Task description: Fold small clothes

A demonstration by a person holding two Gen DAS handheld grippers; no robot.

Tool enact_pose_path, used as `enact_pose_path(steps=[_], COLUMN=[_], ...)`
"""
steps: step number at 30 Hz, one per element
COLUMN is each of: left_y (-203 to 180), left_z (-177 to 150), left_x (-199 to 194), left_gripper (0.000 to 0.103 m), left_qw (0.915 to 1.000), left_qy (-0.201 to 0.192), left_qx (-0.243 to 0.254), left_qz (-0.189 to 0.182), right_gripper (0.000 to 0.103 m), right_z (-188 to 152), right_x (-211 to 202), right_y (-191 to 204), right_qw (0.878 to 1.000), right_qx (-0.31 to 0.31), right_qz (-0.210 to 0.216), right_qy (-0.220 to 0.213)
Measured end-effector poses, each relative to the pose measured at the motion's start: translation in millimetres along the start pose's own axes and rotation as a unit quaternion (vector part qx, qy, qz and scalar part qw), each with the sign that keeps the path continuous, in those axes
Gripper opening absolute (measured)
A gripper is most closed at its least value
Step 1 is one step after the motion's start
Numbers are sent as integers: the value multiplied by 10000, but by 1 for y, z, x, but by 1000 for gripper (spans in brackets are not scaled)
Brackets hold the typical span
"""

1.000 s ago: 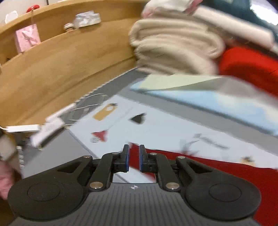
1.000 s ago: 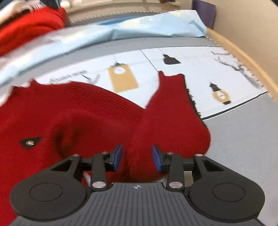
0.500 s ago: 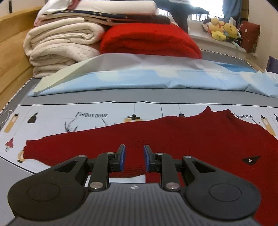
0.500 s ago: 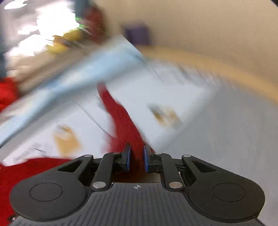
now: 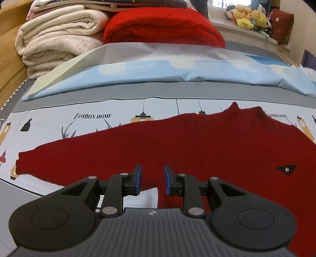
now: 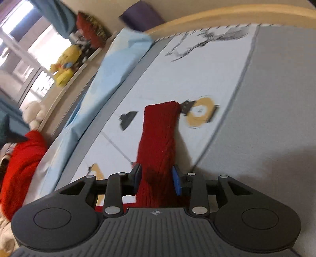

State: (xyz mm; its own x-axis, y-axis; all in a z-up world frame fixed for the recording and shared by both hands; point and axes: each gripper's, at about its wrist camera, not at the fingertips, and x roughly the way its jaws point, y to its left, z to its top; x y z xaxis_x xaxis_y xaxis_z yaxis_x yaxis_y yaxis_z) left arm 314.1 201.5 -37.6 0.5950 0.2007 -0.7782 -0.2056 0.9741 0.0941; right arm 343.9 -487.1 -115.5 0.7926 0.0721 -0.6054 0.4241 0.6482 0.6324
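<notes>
A small dark red knitted sweater (image 5: 197, 146) lies flat on the printed sheet (image 5: 88, 118), its left sleeve stretched out to the left. My left gripper (image 5: 151, 179) is open, low over the sweater's near edge by the armpit, holding nothing. In the right wrist view, the sweater's right sleeve (image 6: 158, 142) runs straight away from me, and my right gripper (image 6: 156, 179) has its jaws parted on either side of it. I cannot tell if the pads press the fabric.
Folded cream blankets (image 5: 57, 39) and a folded red blanket (image 5: 162, 25) are stacked at the back. A light blue sheet (image 5: 167, 71) lies across behind the sweater. Plush toys (image 5: 248, 16) sit on the sill. A wooden bed rail (image 6: 227, 15) borders the far side.
My left gripper swung from the wooden side toward the sweater and its jaws opened wider. My right gripper closed in around the right sleeve, then its jaws parted, and the sleeve now lies straightened out.
</notes>
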Motion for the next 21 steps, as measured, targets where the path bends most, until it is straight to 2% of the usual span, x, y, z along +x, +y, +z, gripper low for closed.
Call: enact_pose_path(steps=[2,3,5,6,8,9,10,11,12,13,15,17,18,19,21], left_y=[0,0,2,3,5,6,7,7,6,6,4,4,4,5,6], left_z=[-2,-2,-3,-2,-1,0,0,0,1,0,-1,-1,-1,-1,-1], left_x=[2,3,4,4,4,4,3,3,2,2,2,2,1,1,0], left_gripper=[26,26,26,26,26,26,26,26,26,26,26,26,26,26,26], left_qw=[10000,10000,10000,10000,10000,10000,10000,10000,10000,10000,10000,10000,10000,10000,10000], left_qy=[25,37,58,63,53,44,35,25,23,27,37,48,56,57,43], left_qx=[41,49,49,34,-2,-24,-36,-40,-25,-2,45,48,37,30,19], left_qz=[29,36,43,48,32,21,12,-4,-19,-26,-36,-40,-43,-48,-48], right_gripper=[31,15,13,12,12,12,11,11,11,11,12,12,13,10,11], right_z=[7,8,11,12,20,27,30,31,31,30,25,18,14,9,7], right_x=[9,14,18,12,-16,-30,-52,-67,-76,-77,-54,-23,-11,-4,-6], right_y=[3,5,13,18,34,38,43,43,41,37,20,-11,-31,-47,-57], right_qw=[9997,9994,9989,9991,9962,9920,9828,9739,9682,9687,9818,9901,9898,9871,9858], right_qx=[-73,-157,-339,-398,-495,-499,-498,-499,-485,-443,-297,295,777,1152,1360], right_qz=[165,143,49,76,275,432,623,738,746,590,-127,-831,-967,-1001,-798], right_qy=[161,278,317,118,-655,-1075,-1668,-2087,-2337,-2370,-1872,-1091,-697,-490,-586])
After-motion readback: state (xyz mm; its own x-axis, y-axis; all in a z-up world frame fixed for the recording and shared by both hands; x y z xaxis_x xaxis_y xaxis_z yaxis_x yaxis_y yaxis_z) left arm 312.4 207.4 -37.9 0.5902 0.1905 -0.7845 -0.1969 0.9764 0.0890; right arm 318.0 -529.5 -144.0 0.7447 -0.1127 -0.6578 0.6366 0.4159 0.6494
